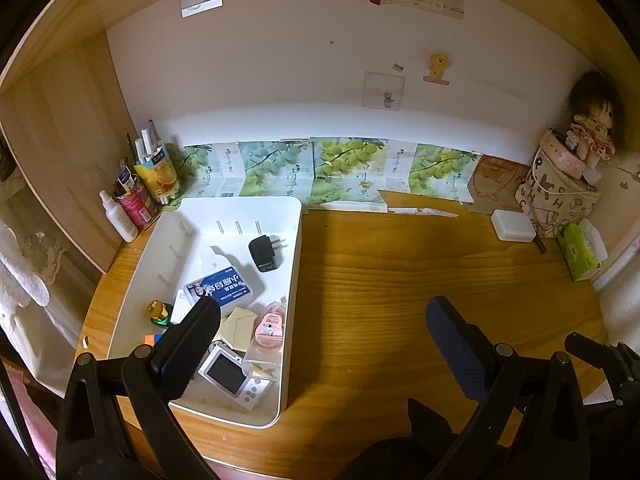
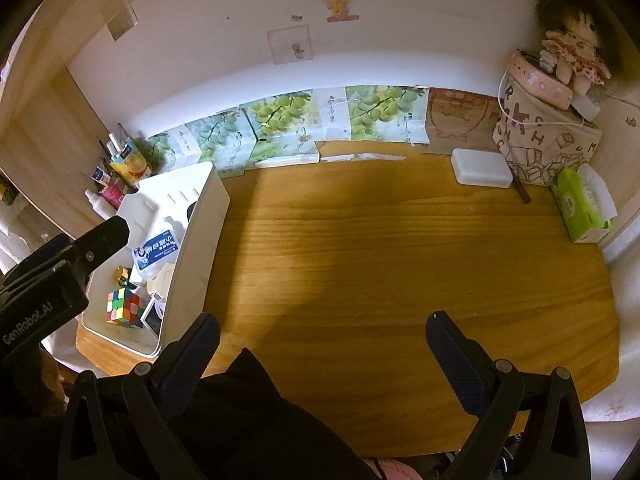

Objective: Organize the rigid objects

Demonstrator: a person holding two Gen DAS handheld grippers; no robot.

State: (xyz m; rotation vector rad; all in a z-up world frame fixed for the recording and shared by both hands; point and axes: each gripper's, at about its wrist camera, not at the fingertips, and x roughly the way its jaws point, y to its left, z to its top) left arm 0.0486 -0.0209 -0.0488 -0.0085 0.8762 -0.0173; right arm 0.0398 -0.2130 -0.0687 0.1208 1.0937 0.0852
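- Left gripper (image 1: 322, 322) spread wide, empty, above the white tray (image 1: 294, 264) holding a black charger (image 1: 263, 253) and Rubik's cube (image 2: 123, 307).
- Right gripper (image 2: 322, 334) spread wide, empty, over the wooden desk (image 2: 400, 248).

The bench (image 2: 380, 260) is grained, lightly glossy wood, and on it sits a smooth white plastic tray (image 1: 294, 264).

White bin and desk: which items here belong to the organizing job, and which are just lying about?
Job items: white bin; in it a black charger, blue-labelled pack, small camera, pink tape dispenser, Rubik's cube.

Lying about: doll, tissue pack, spray bottle, white box.
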